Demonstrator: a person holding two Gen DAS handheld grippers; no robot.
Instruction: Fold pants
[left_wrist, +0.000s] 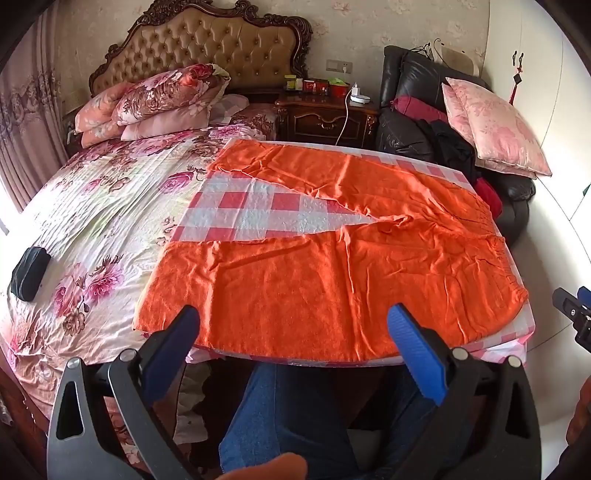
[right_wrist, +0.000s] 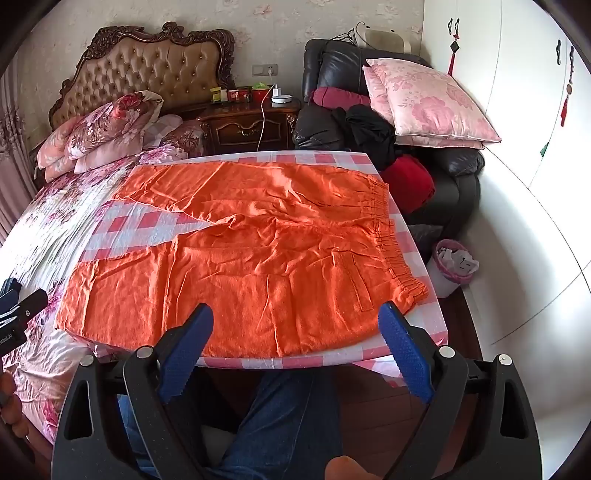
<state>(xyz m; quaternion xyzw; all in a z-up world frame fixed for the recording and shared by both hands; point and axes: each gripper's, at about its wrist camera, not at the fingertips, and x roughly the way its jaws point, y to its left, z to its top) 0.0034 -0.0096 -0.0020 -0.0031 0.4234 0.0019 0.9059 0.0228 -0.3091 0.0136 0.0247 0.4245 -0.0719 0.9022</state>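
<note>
Off to the left of the left claw (left_wrist: 293, 325) lies the bed (left_wrist: 103, 206) in its floral cover, with a small dark pouch (left_wrist: 29, 273) resting on it. The left claw is spread wide, nothing between its blue fingers (left_wrist: 413, 347), and hangs over the near edge of the checked surface (left_wrist: 240, 210). Straight ahead of it the orange pants (left_wrist: 332, 251) lie flat on that surface, legs splayed toward the bed and waistband to the right. The right claw (right_wrist: 295, 325) is also spread and holds nothing, poised over the near hem of the pants (right_wrist: 251, 251), the elastic waistband (right_wrist: 388, 236) ahead and to its right. Further right stands a small bin (right_wrist: 452, 266) on the floor.
</note>
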